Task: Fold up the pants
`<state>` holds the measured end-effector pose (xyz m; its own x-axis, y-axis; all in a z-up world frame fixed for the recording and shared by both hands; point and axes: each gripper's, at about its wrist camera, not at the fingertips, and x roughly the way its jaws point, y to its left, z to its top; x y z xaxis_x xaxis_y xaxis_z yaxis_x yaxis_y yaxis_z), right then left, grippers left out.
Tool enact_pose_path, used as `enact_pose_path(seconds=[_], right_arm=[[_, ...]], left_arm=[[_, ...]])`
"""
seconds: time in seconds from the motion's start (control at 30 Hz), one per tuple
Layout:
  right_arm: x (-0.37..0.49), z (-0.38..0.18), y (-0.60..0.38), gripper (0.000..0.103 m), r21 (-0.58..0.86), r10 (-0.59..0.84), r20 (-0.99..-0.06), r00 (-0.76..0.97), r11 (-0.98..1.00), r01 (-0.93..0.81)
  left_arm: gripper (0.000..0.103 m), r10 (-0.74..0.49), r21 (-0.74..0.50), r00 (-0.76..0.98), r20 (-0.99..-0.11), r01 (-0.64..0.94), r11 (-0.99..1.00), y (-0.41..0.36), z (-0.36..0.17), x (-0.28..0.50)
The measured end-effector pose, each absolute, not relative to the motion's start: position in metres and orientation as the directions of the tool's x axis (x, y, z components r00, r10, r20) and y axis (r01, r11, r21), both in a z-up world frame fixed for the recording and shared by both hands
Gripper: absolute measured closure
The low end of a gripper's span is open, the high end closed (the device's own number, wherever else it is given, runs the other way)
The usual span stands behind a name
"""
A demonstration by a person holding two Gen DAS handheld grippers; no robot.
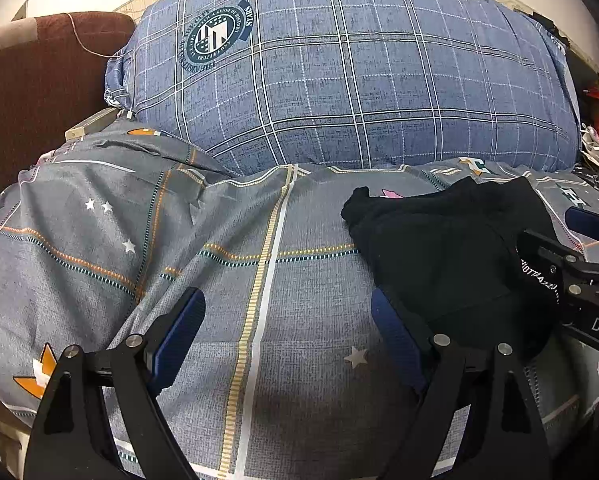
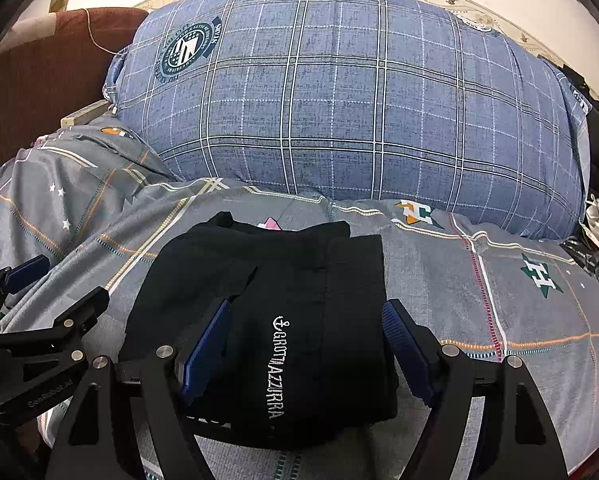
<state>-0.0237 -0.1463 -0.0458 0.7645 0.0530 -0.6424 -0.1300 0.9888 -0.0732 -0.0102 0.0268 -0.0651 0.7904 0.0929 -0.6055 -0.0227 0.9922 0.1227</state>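
**Both tongs spread, pants folded on the bed**

Your left gripper (image 1: 287,332) hangs over the grey patterned bedsheet (image 1: 99,240) with its blue-padded fingers (image 1: 179,332) wide apart and nothing between them; under the gap you see only sheet, with a white and yellow stripe running up through it. Your right gripper (image 2: 307,344) is just as widely spread, and its two blue pads stand on either side of the black pants (image 2: 267,304) without pinching them, so far as the right wrist view shows.

Your pants lie as a compact folded bundle on the sheet, directly ahead of the right gripper, with white embroidered lettering running along the top layer. A folded edge crosses the far end of the bundle. From the left wrist view the same pants (image 1: 439,248) sit to the right of the left gripper, its right finger just at the bundle's near edge, and the right gripper (image 1: 591,272) comes in from the far right beside them.

Behind the pants, a big blue plaid pillow (image 2: 339,112) rests against the wall. A brown upholstered headboard (image 1: 39,80) stands at the left, well apart from the pants.
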Motion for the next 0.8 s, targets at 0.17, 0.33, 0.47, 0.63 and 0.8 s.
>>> enact_pose_path(seconds=[0.17, 0.33, 0.47, 0.63, 0.8], right_arm=[[-0.0231, -0.0464, -0.1464, 0.024, -0.074, 0.053, -0.644, 0.763, 0.989, -0.131], [-0.0225, -0.0466, -0.1464, 0.024, -0.075, 0.053, -0.646, 0.762, 0.988, -0.132], [-0.0220, -0.0470, -0.1471, 0.024, -0.075, 0.052, -0.646, 0.762, 0.989, -0.131], [-0.0210, -0.0488, -0.1485, 0.024, -0.075, 0.052, -0.648, 0.760, 0.989, -0.131], [-0.0208, -0.0487, -0.1484, 0.024, -0.074, 0.052, -0.649, 0.759, 0.989, -0.131]], left_arm=[[0.017, 0.094, 0.122, 0.788, -0.609, -0.023, 0.992, 0.0275, -0.0662, -0.0096], [0.017, 0.093, 0.122, 0.788, -0.609, -0.023, 0.992, 0.0281, -0.0663, -0.0095], [0.017, 0.096, 0.122, 0.784, -0.613, -0.027, 0.992, 0.0296, -0.0675, -0.0092], [0.017, 0.096, 0.124, 0.782, -0.616, -0.024, 0.992, 0.0291, -0.0684, -0.0089], [0.017, 0.092, 0.123, 0.780, -0.619, -0.020, 0.992, 0.0279, -0.0691, -0.0088]])
